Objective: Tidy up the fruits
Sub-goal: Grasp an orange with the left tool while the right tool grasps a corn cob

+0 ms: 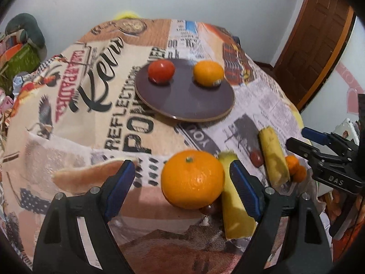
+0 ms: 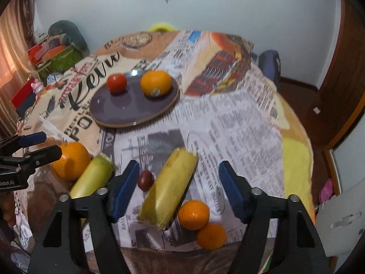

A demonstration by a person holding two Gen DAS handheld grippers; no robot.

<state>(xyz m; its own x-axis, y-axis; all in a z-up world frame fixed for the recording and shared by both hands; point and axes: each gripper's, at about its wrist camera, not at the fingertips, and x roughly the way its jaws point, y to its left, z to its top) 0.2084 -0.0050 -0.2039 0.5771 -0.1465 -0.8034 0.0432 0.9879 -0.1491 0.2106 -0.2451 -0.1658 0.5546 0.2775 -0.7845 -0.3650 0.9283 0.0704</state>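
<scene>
Left claw (image 1: pixel 182 182) is standing spread, its blue pads on either side of a large orange (image 1: pixel 192 179) without touching it; the right-hand pad is sitting in front of a pale yellow corn-like cob (image 1: pixel 235 214) that is lying just beside the orange. A small dark red fruit (image 1: pixel 208 209) is peeking out beneath the orange, touching it.

Right claw (image 2: pixel 178 189) is also standing spread, pinching nothing. Between its pads a second yellow cob (image 2: pixel 167 191) is lying tilted, with clear gaps on both sides. A small dark red round fruit (image 2: pixel 145 180) is sitting just beside the cob's left edge. Two small oranges (image 2: pixel 194 214) are touching each other at the cob's lower right end, the nearer one (image 2: pixel 211 236) close to the table edge.

Further back, a round dark plate (image 2: pixel 127 111) with a pale rim is carrying a tomato (image 2: pixel 116 82) on its left and an orange (image 2: pixel 156 83) on its right, the two apart. The table (image 2: pixel 239 123) is round and covered by a cloth printed with newsprint and lettering.

In the right wrist view the left claw is showing at the left edge, just beside the large orange. In the left wrist view the right claw is showing at the right edge, near the small oranges.
</scene>
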